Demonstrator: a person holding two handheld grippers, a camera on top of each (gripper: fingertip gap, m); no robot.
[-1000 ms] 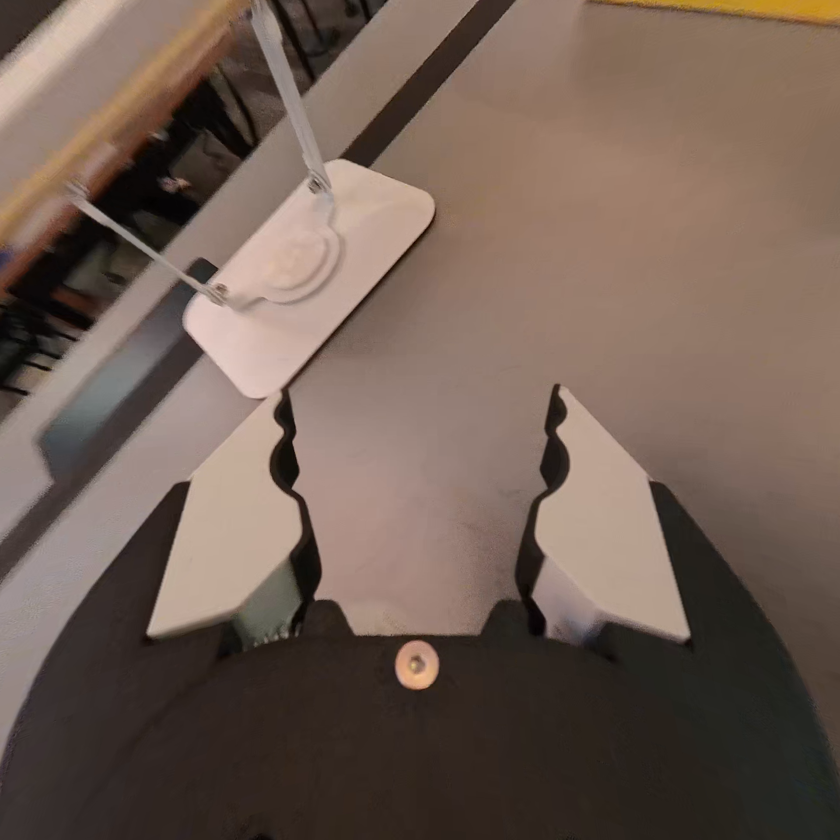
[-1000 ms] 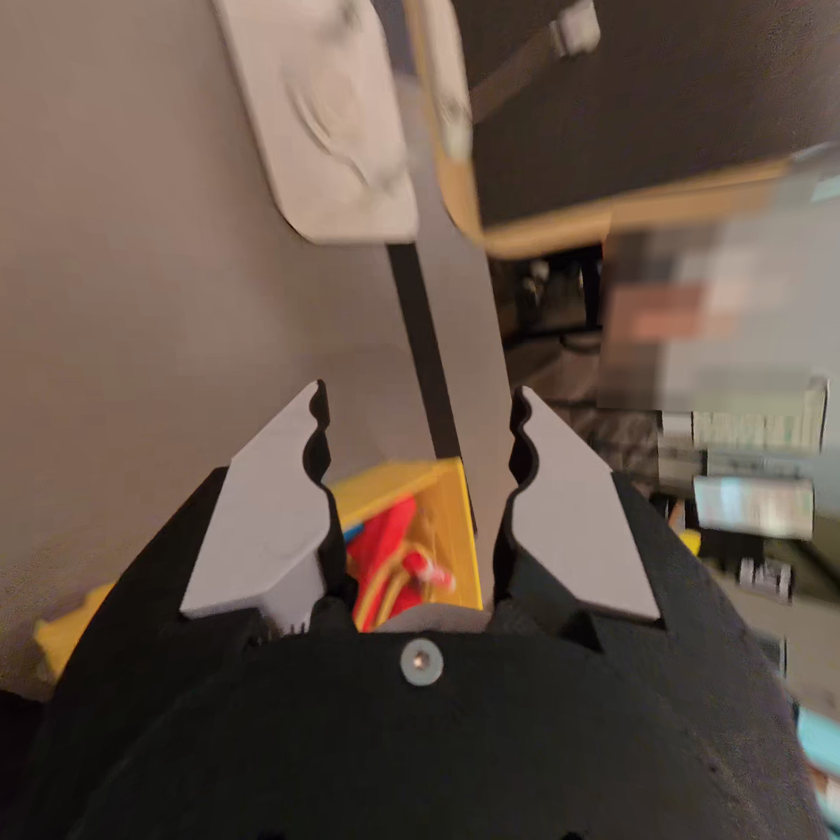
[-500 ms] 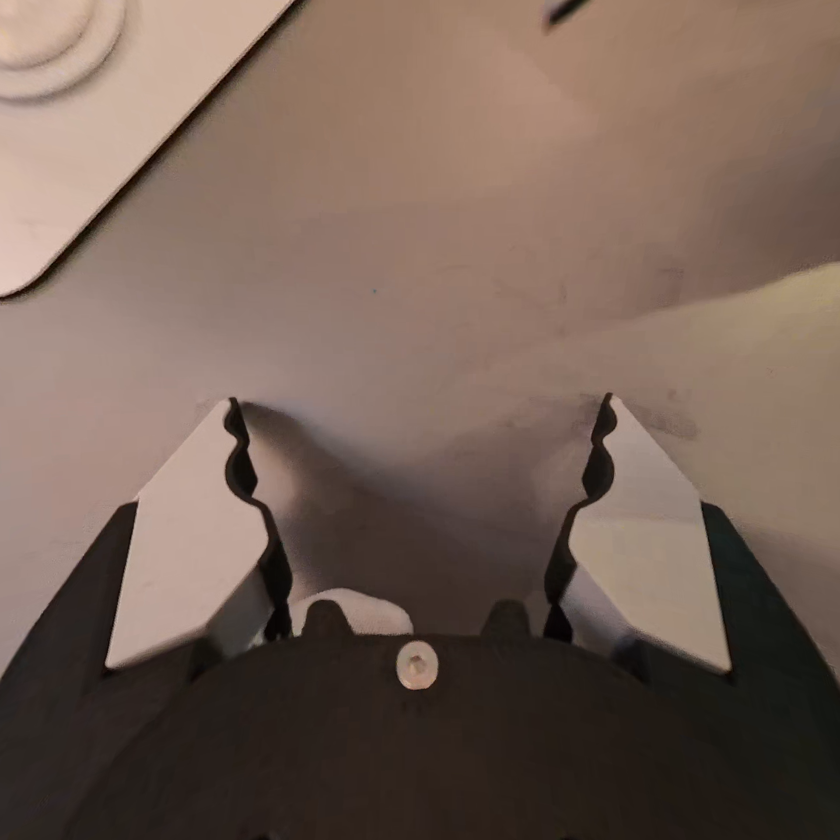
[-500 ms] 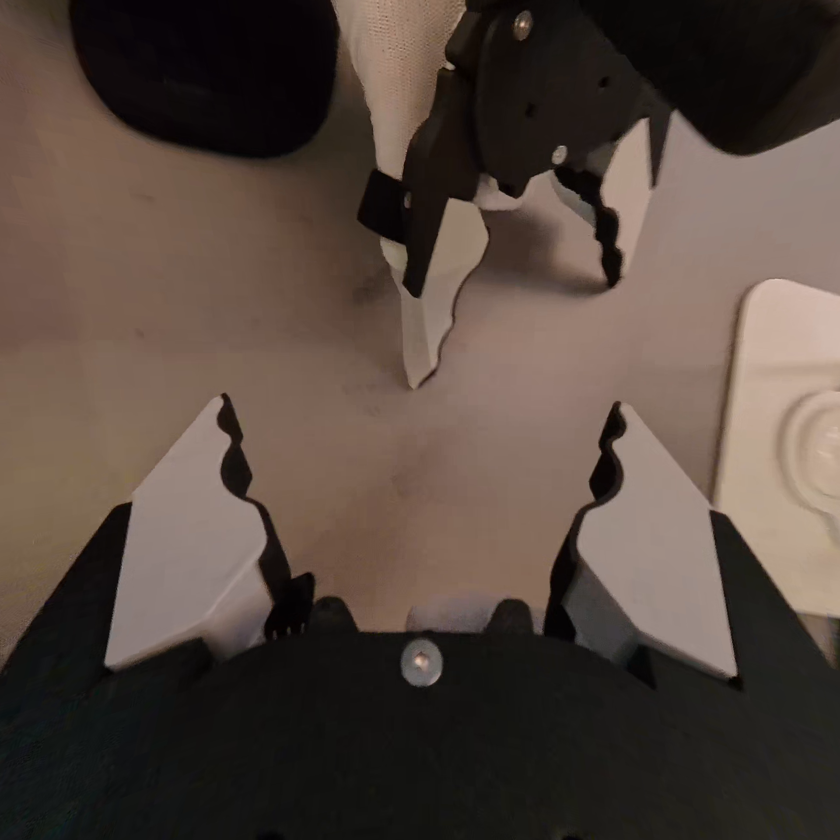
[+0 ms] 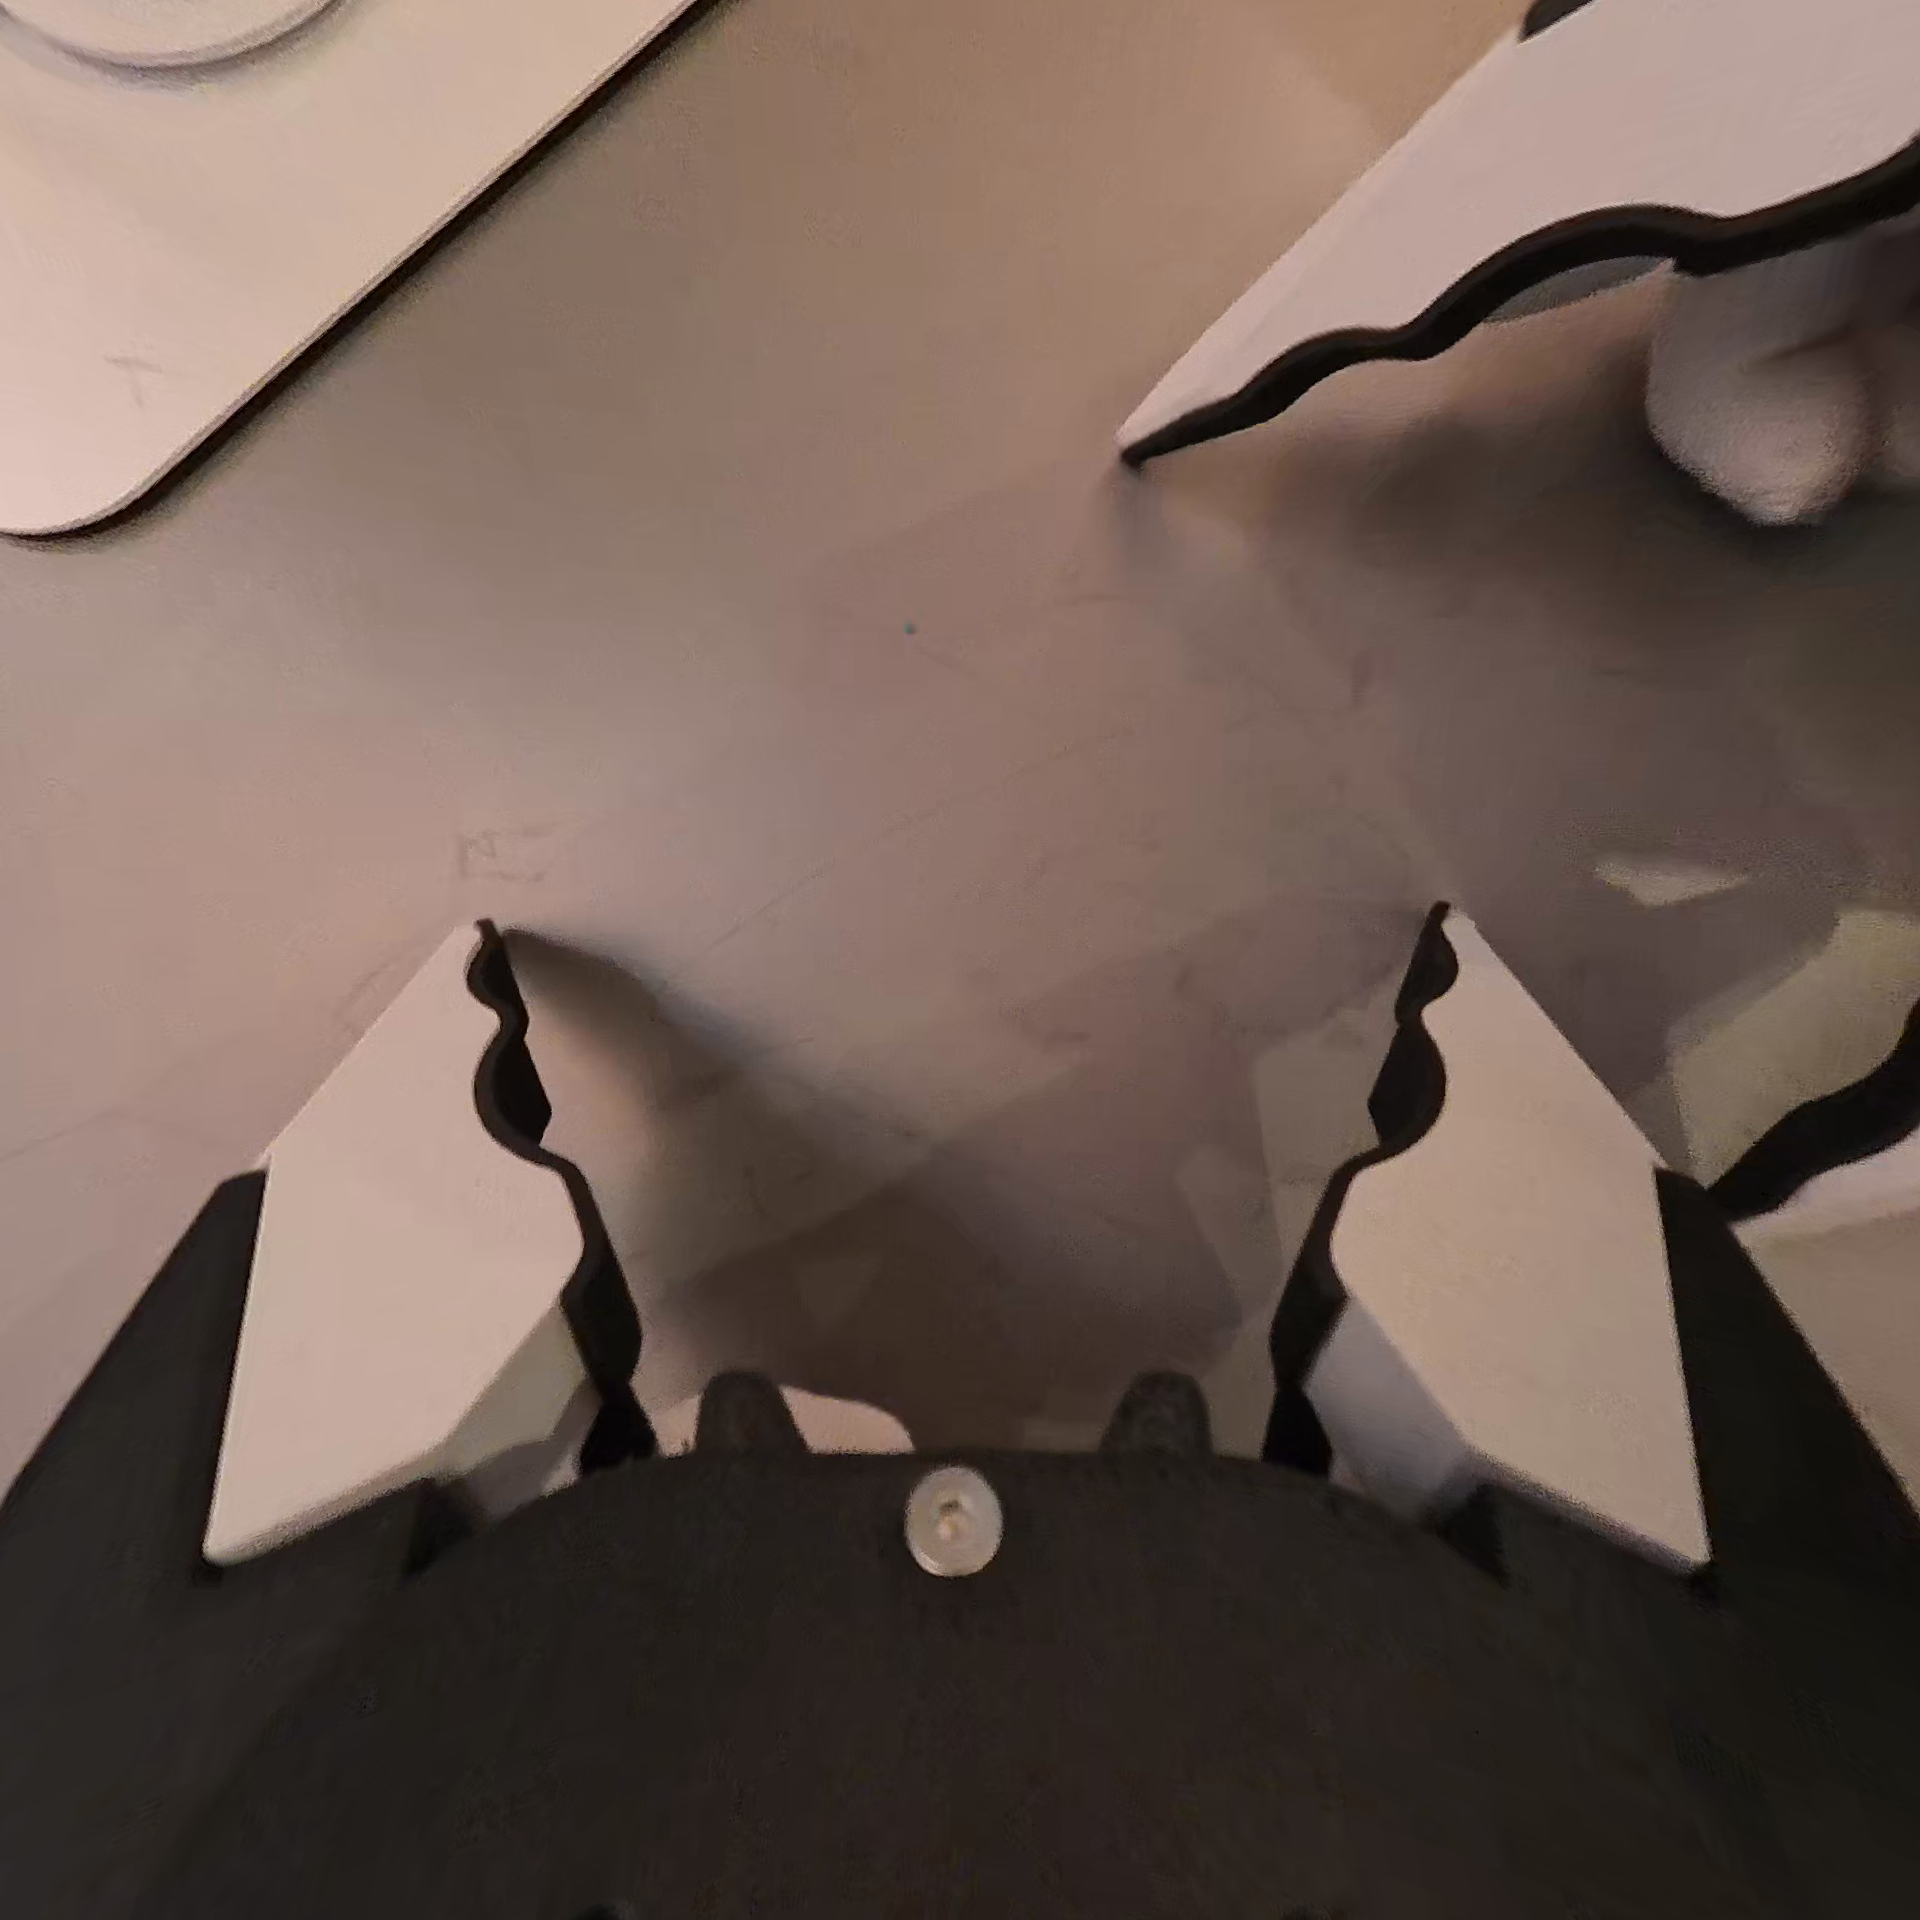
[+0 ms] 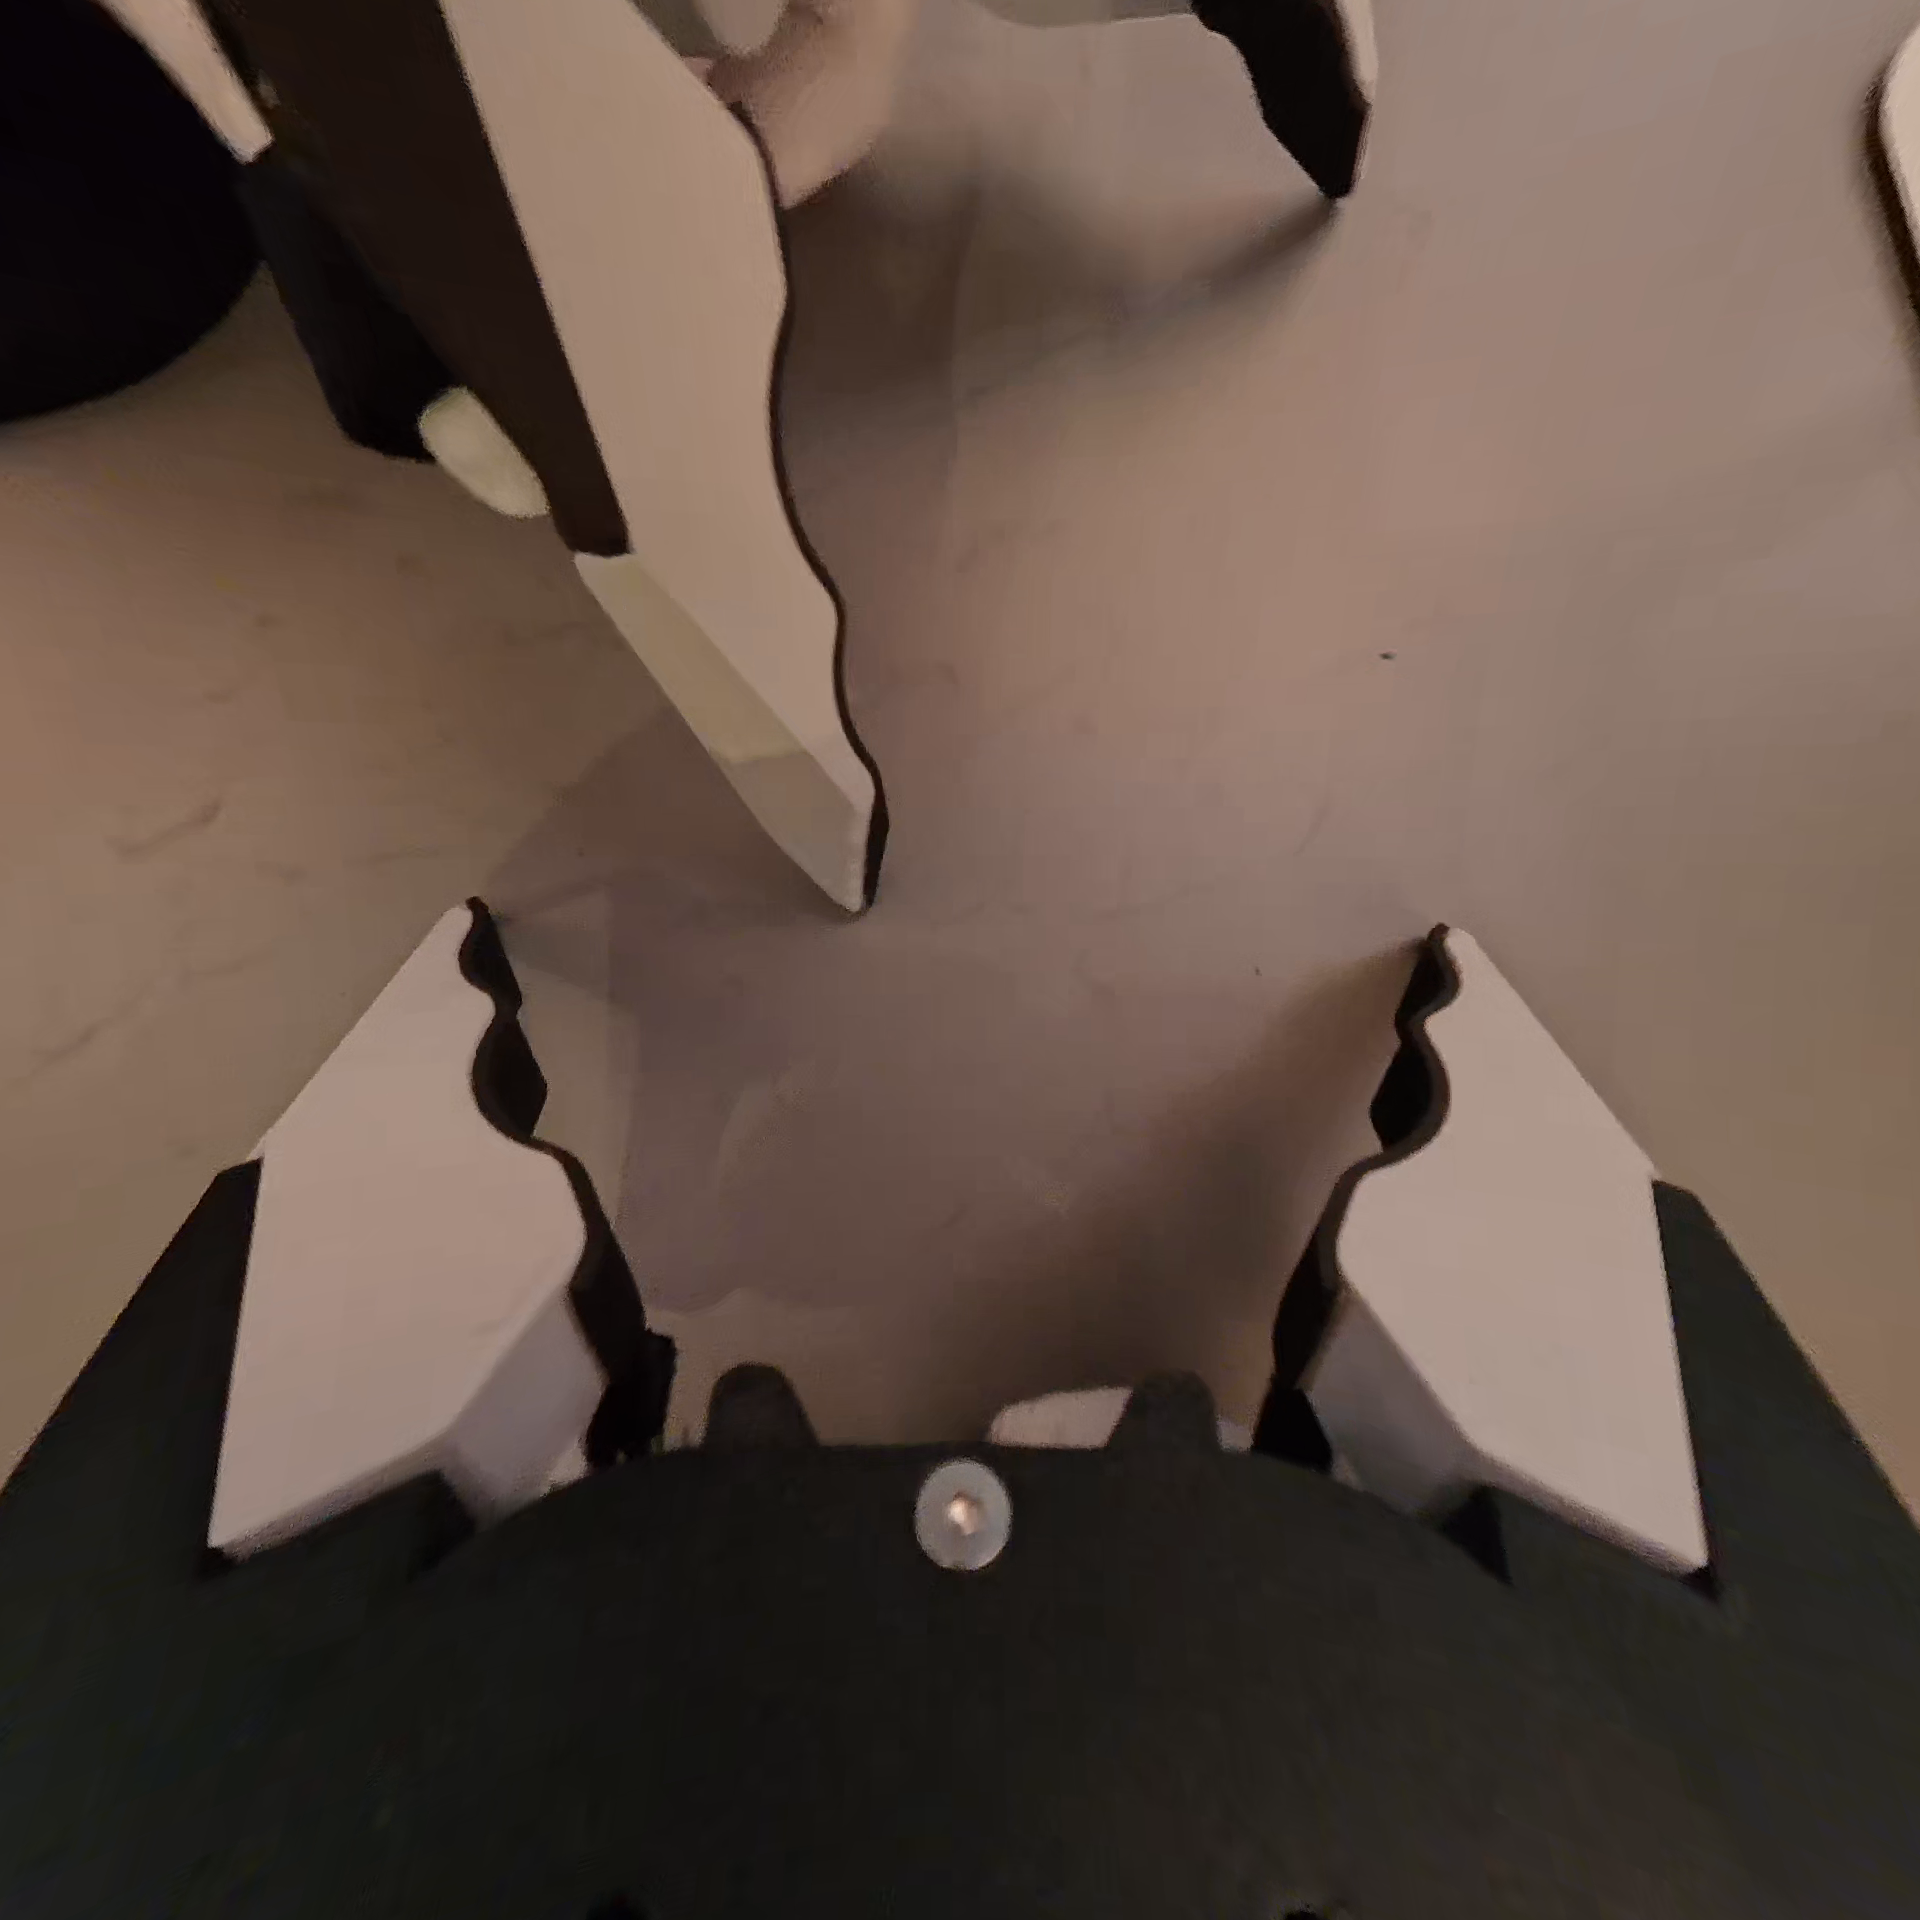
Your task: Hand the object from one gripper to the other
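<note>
Fingers [image 5: 416,1247] of the left gripper [image 5: 961,925] stand spread wide over a bare grey bench [image 5: 935,520], with nothing between them. The right gripper [image 6: 956,925] faces it close by, its fingers [image 6: 1507,1299] equally wide and equally empty.

Only the left wrist view shows much of the flat white plate [image 5: 260,208] with rounded corners lying on the bench at upper left, a raised round disc at its top edge. The right wrist view catches just a sliver of it at the far right. That view alone shows a dark round shape [image 6: 73,208] on the bench at upper left, behind the left gripper.

Each camera sees the opposite tool. From the right, one left finger [image 6: 675,416] reaches down almost to the tips of the right gripper. From the left, a right finger [image 5: 1507,208] slants in from the upper right corner.

A pale, blurred lump [image 5: 1756,416] sits beside that right finger, and a similar one [image 6: 800,114] shows by the left gripper at the top edge; what either is cannot be told. The object to be handed over cannot be made out in either view, and neither tool grips it.
</note>
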